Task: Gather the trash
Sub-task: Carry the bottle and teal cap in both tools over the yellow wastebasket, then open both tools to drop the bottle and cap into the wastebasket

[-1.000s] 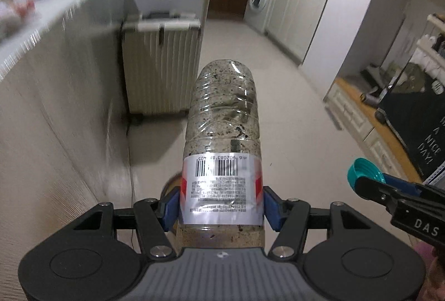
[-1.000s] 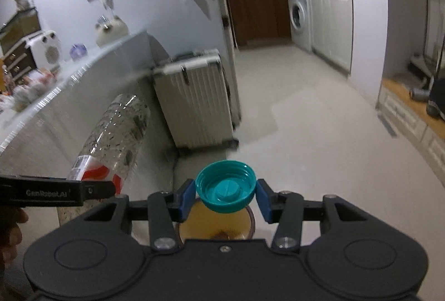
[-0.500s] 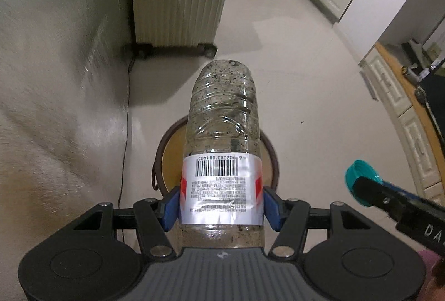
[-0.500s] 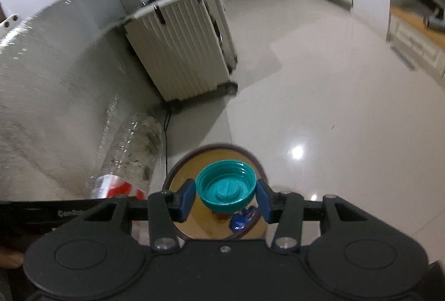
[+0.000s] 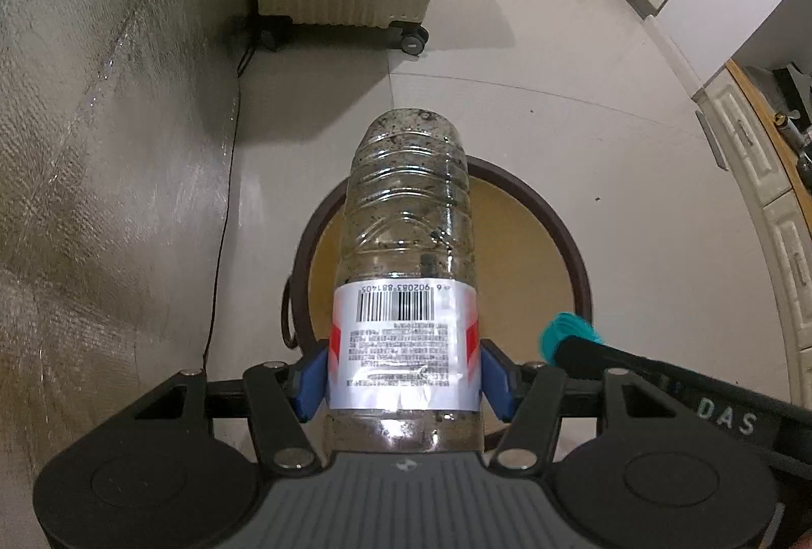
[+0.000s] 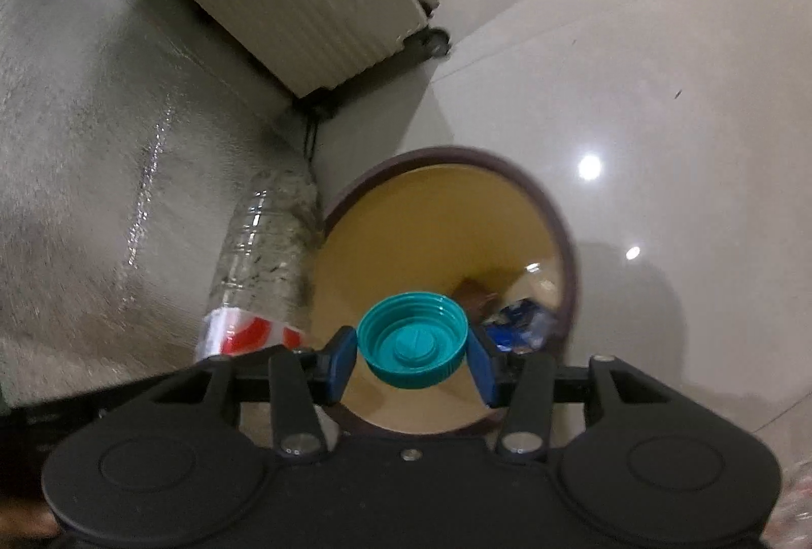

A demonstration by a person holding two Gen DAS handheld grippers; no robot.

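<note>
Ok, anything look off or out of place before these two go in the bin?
One oddity: the clear bottle in the left gripper is speckled with dark flecks inside, so it looks dirty. It is uncapped; the teal cap is held separately in the right gripper. The bin stands upright with some trash already inside.

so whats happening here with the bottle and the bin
A person is throwing out trash with a hand-held gripper in each hand. The left hand-held gripper clamps a clear plastic bottle by its label, the right hand-held gripper pinches a teal cap. Both hang over the open brown bin, which already holds some rubbish; nothing is dropped yet.
</note>
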